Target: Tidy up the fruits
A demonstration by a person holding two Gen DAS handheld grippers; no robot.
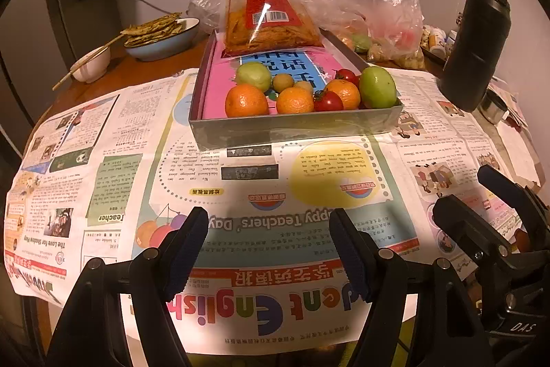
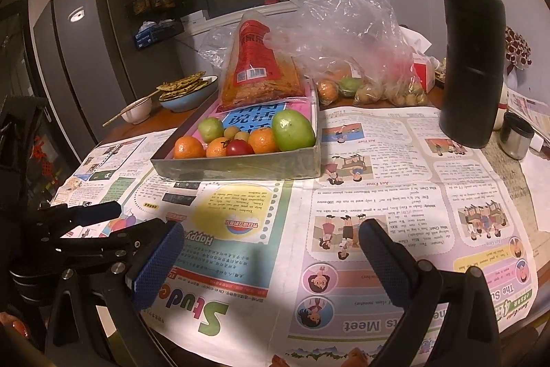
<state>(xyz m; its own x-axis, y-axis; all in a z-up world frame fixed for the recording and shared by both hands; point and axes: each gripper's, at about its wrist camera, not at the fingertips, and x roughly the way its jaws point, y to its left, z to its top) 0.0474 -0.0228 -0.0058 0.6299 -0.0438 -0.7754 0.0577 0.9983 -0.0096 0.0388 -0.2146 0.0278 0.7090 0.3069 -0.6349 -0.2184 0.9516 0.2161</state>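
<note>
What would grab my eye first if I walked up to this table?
Probably the shallow grey box of oranges, green fruits and tomatoes in the middle, on a colourful newspaper. A tall black flask stands to its right, with crumpled plastic bags behind. Up close, the open left gripper and right gripper hover, holding nothing.

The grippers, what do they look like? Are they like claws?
A bit like claws. The left gripper and right gripper are both black, with two long fingers, dark blue bumpy pads on the inner faces, and silver screws. One has small white lettering on it.
</note>
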